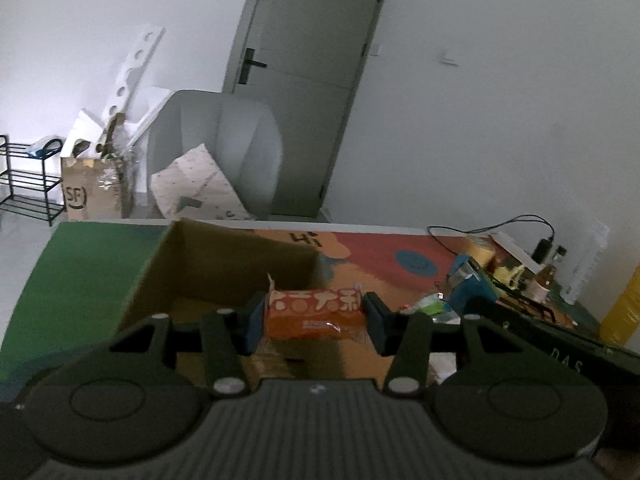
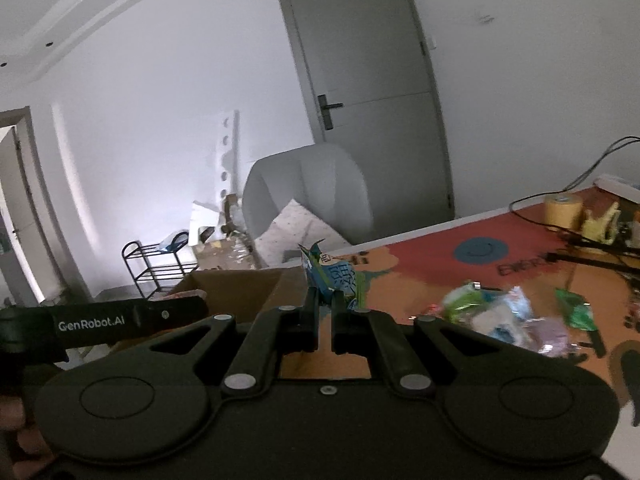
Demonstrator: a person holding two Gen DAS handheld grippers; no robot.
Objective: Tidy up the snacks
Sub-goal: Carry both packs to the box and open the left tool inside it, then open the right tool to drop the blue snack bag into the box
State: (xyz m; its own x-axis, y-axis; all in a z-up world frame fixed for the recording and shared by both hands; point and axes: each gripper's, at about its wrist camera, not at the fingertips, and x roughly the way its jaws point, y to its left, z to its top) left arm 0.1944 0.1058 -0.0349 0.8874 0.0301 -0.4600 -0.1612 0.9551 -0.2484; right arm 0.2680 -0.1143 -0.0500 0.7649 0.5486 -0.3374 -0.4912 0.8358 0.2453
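Over the cardboard box (image 1: 224, 264), L hand-held gripper (image 1: 315, 322) clamps orange snack pack (image 1: 316, 314), R hand-held gripper (image 2: 325, 308) pinches apparently blue packet (image 2: 332, 274).

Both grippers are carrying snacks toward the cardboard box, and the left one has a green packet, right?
Not quite. In the left wrist view the left gripper holds an orange packet, not green. The rest stands: the right gripper holds a blue packet near the cardboard box.

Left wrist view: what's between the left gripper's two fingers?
An orange snack packet, clamped crosswise between the left gripper's pads, above the open cardboard box. Nothing else sits in the gap. It shows in the left wrist view.
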